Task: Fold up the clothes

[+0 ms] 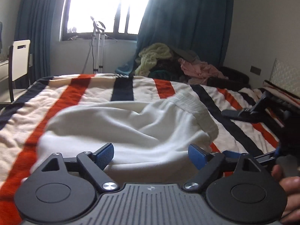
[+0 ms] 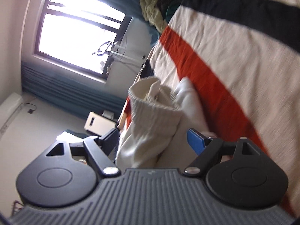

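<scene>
A white garment (image 1: 120, 129) with a ribbed hem (image 1: 195, 108) lies crumpled on the striped bedspread (image 1: 78, 91). My left gripper (image 1: 151, 156) hovers low over its near edge. The jaws stand wide open and the blue pads (image 1: 104, 155) press on nothing. The right wrist view is rolled on its side. There my right gripper (image 2: 152, 140) is open too, with the bunched ribbed hem (image 2: 150, 112) of the white garment (image 2: 185, 93) standing up between its fingers; I cannot tell whether either finger touches the cloth.
A heap of clothes (image 1: 168, 61), yellow-green, dark and pink, sits at the bed's far end below blue curtains (image 1: 187, 18). A chair (image 1: 18, 60) stands at the left. A black device (image 1: 253, 110) lies on the bed at the right. A hand (image 1: 288, 189) shows at the lower right.
</scene>
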